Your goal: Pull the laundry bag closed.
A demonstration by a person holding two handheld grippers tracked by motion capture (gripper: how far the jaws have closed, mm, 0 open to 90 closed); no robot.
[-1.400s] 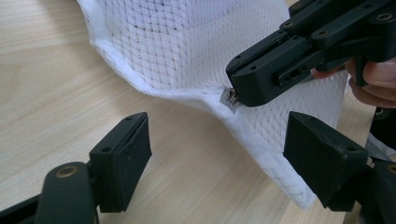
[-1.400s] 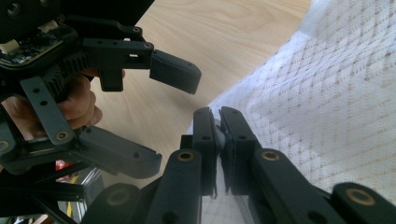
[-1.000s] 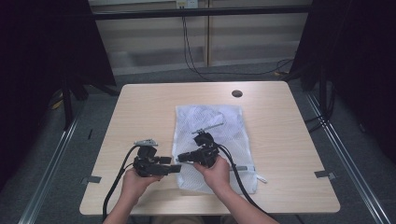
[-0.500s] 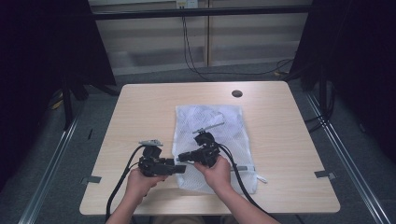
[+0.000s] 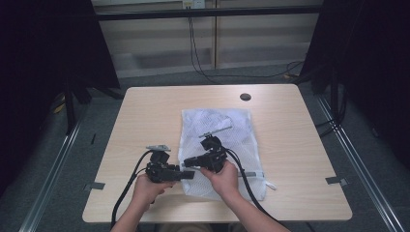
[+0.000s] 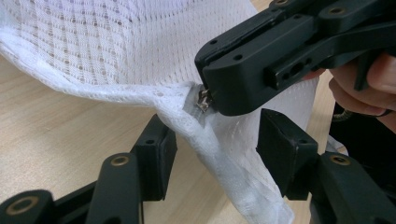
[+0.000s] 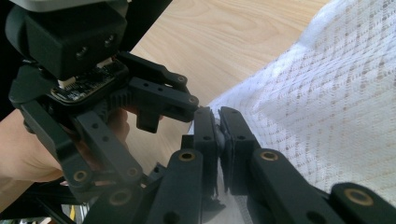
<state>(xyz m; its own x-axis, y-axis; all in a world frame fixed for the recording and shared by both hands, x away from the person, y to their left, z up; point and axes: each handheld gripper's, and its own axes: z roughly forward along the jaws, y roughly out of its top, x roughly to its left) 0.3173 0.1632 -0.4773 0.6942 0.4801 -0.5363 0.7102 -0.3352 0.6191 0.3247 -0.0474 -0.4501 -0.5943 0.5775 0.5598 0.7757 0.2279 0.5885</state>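
A: Our right gripper (image 6: 210, 95) is clamped tight on the zipper pull (image 6: 203, 99) at the near left corner of the mesh laundry bag (image 5: 217, 128), which lies flat mid-desk (image 5: 145, 111).

B: Our left gripper (image 6: 212, 149) is half open; its jaws have just been closing around the bag's hem, pads not pressing yet.

A: Risk: if we pinch only loose mesh, the bag slides with the pull and the zipper jams.

B: Also, the pull is small and could slip out.
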